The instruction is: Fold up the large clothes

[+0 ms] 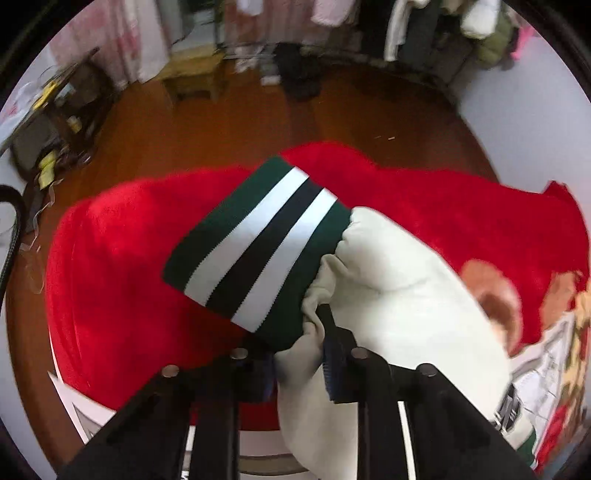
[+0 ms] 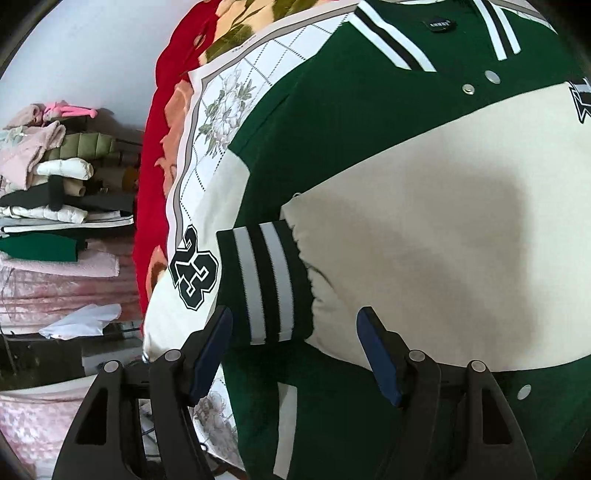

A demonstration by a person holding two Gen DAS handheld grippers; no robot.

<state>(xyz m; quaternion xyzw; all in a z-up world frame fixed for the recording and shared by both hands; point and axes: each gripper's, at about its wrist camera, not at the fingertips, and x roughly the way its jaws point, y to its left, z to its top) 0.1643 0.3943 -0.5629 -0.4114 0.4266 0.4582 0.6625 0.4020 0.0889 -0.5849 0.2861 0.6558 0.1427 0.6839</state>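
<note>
The left wrist view alone shows the left gripper [image 1: 295,354] clenched on the cream sleeve [image 1: 388,295] of the jacket, cloth bunched between its dark fingers [image 1: 332,343] just behind the striped cuff [image 1: 255,251]. The cuff, green with white and black bands, stretches toward the middle of the frame over a red blanket [image 1: 122,258]. Beyond the blanket, the upper half of that view takes in brown floor [image 1: 240,122], a small wooden stool [image 1: 192,79] at upper left and hanging clothes [image 1: 332,14] along the top edge, all blurred.

The right wrist view alone shows the body of the green and cream jacket [image 2: 351,122] spread across most of the frame, with snap buttons [image 2: 492,76] at upper right and a "23" patch [image 2: 194,267] at lower left. A second striped cuff [image 2: 266,284] and its cream sleeve [image 2: 424,258] lie folded across the jacket front. The right gripper [image 2: 295,354] hangs released over this cuff, its blue-padded fingers [image 2: 210,354] wide apart on either side and not pressing the cloth.

Under the jacket lies a white floral sheet [image 2: 221,110], with the red blanket's [image 2: 155,166] edge at its left. A stack of folded clothes [image 2: 55,184] stands at the far left, partly cut off by the blanket's edge.
</note>
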